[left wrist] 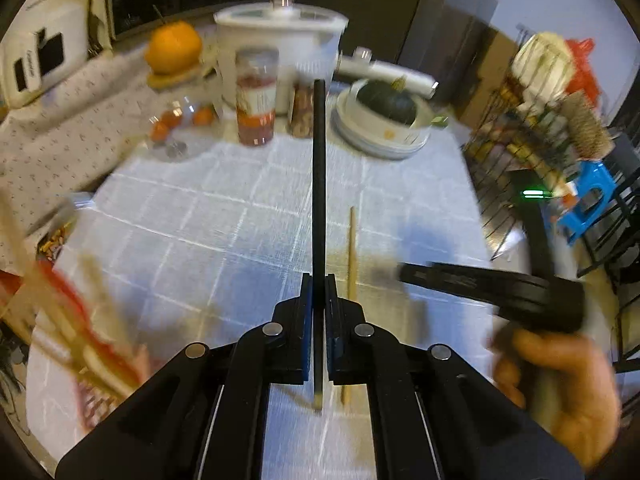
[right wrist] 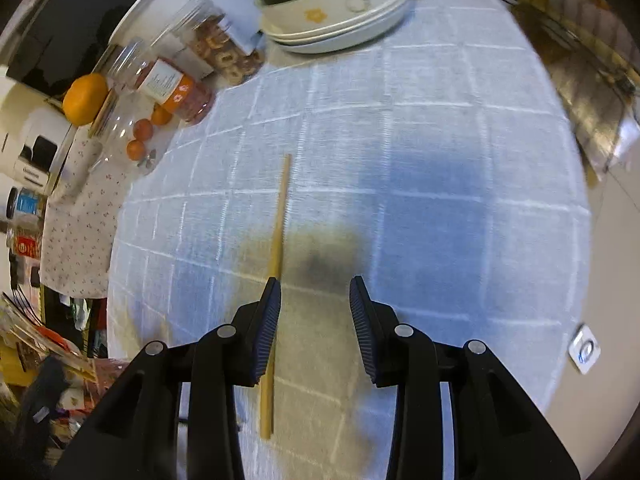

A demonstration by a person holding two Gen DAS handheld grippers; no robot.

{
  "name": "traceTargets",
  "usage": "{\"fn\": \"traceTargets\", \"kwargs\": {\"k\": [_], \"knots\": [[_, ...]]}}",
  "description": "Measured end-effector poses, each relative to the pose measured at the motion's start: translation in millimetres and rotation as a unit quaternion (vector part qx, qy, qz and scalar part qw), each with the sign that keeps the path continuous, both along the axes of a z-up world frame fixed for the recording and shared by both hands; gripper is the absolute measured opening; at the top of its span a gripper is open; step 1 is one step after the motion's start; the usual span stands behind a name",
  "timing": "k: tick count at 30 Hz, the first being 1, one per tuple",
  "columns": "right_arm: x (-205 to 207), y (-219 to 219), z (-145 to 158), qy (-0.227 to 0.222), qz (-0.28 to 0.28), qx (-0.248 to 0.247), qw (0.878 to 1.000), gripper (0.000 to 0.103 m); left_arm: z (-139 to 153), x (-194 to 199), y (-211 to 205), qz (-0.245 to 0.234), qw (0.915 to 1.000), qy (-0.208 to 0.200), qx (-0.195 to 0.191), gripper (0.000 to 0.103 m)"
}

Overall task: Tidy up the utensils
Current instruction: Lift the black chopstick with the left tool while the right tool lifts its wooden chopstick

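My left gripper (left wrist: 319,280) is shut on a black chopstick (left wrist: 319,184), which sticks up and away from the jaws with its pale tip below them. A wooden chopstick (left wrist: 351,252) lies on the blue checked tablecloth (left wrist: 224,216) just right of it. In the right wrist view the same wooden chopstick (right wrist: 280,216) lies lengthwise, its near part passing under the left finger. My right gripper (right wrist: 315,284) hovers over it, jaws apart with nothing between the pads. It also shows at the right of the left wrist view as the right gripper (left wrist: 404,274), held by a hand (left wrist: 560,384).
A stack of white bowls holding a dark squash (left wrist: 384,120), a red-filled jar (left wrist: 256,100), a white pot (left wrist: 280,40) and oranges (left wrist: 174,46) stand at the table's far side. A red holder with wooden utensils (left wrist: 80,320) is at the near left. A wire rack (left wrist: 532,136) stands right.
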State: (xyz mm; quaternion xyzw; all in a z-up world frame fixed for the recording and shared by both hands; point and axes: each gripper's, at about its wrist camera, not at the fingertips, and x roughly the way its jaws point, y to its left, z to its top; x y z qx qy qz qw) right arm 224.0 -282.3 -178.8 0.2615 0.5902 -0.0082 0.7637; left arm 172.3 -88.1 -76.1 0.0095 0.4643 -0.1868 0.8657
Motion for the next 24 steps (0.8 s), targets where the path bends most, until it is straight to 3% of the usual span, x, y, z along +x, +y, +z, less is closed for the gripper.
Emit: {"fn": "traceTargets", "kwargs": {"k": [6, 12, 14, 17, 24], "knots": [[11, 22, -10, -0.003, 0.013, 0.001, 1.0, 0.036, 32, -36, 15, -0.01, 0.9983, -0.057, -0.006, 0.005], [21, 56, -22, 0.007, 0.044, -0.046, 0.998, 0.035, 33, -36, 32, -0.004, 0.998, -0.052, -0.035, 0.005], [24, 70, -18, 0.006, 0.066, -0.104, 0.992, 0.009, 34, -38, 36, -0.005, 0.9982, -0.051, -0.032, 0.005], [21, 65, -3, -0.003, 0.041, -0.081, 0.996, 0.007, 37, -40, 44, -0.004, 0.9982, -0.047, -0.039, 0.005], [10, 59, 50, -0.084, 0.037, -0.061, 0.994, 0.007, 45, -48, 57, -0.004, 0.9976, -0.066, -0.021, 0.005]]}}
